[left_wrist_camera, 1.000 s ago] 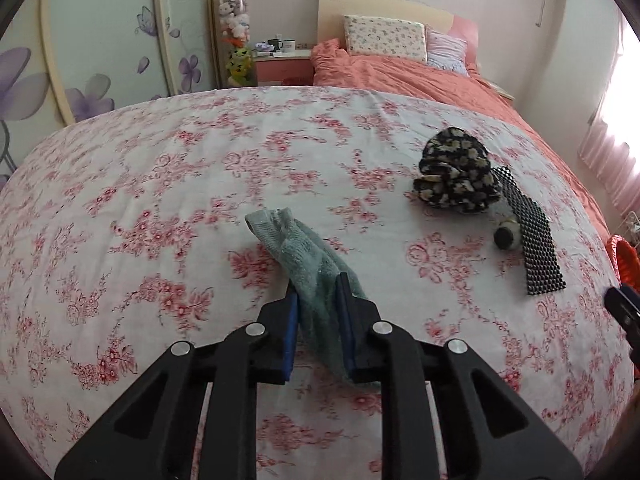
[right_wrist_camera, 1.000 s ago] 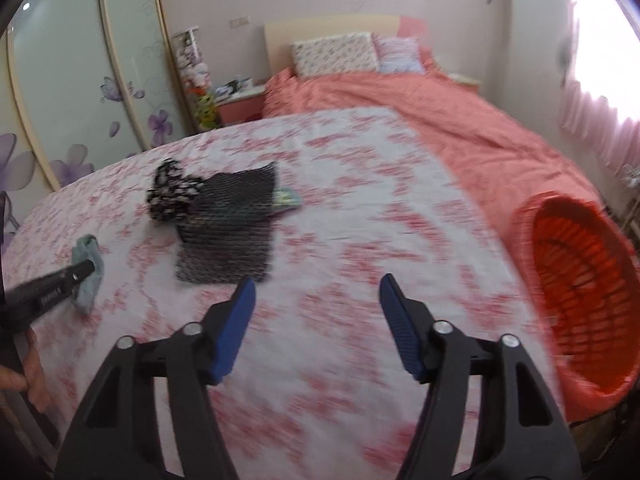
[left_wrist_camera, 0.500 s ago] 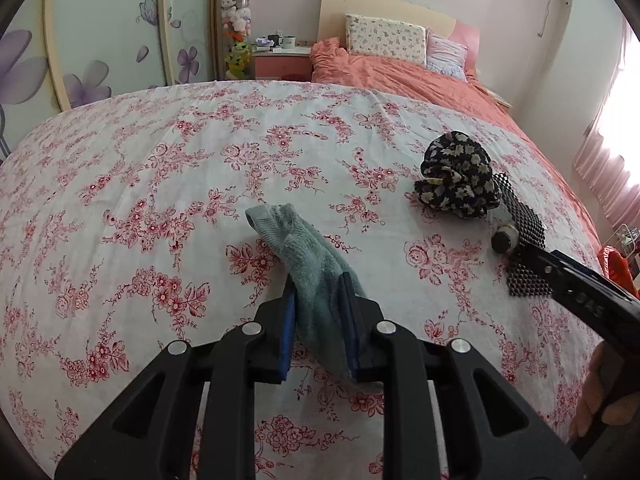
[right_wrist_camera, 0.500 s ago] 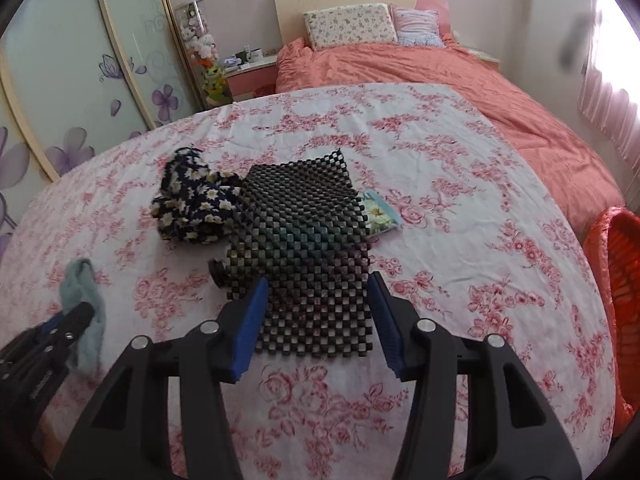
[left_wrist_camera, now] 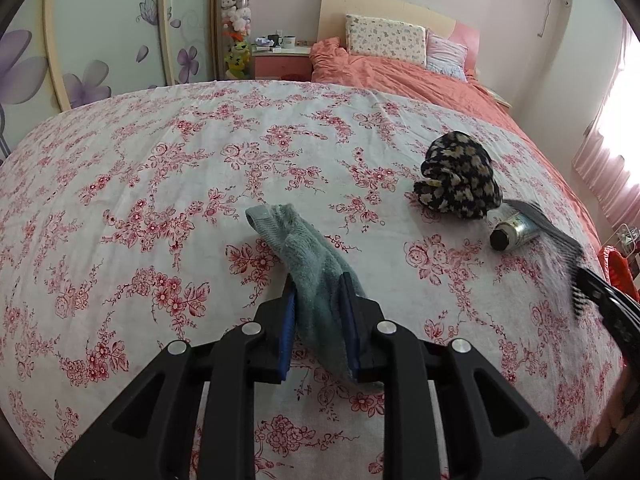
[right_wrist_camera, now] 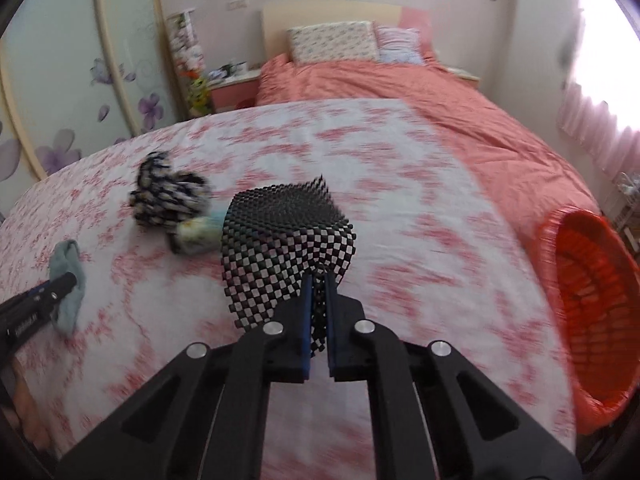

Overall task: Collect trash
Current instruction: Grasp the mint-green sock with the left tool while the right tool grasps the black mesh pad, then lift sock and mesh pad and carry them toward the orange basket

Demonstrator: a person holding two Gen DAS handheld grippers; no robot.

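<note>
Since the earlier frames the right gripper (right_wrist_camera: 316, 280) has drawn its fingers together on the near edge of the black mesh mat (right_wrist_camera: 288, 236) and raised it off the bed (left_wrist_camera: 200, 168), baring the small tube (left_wrist_camera: 514, 232) that lay under it; the left gripper (left_wrist_camera: 318, 284) has not shifted.

The surface is a bed under a white sheet printed with red roses, a coral duvet (right_wrist_camera: 400, 96) beyond it. At the far left stand sliding wardrobe doors (left_wrist_camera: 100, 40) with purple flowers, then a clear column of soft toys (left_wrist_camera: 237, 20), a pink nightstand (left_wrist_camera: 280, 62), the headboard and two pillows; pink curtains hang at the right.

The red plastic basket (right_wrist_camera: 592, 300) stands off the bed's right side — nothing can be made out in it.

The left gripper's fingers are clenched on a teal washcloth (left_wrist_camera: 304, 256) whose far end trails onto the sheet. To the right lie a balled navy floral cloth (left_wrist_camera: 460, 176) and the tube just beside it. The mat hangs draped from the right gripper's clamped fingers, blurred.
</note>
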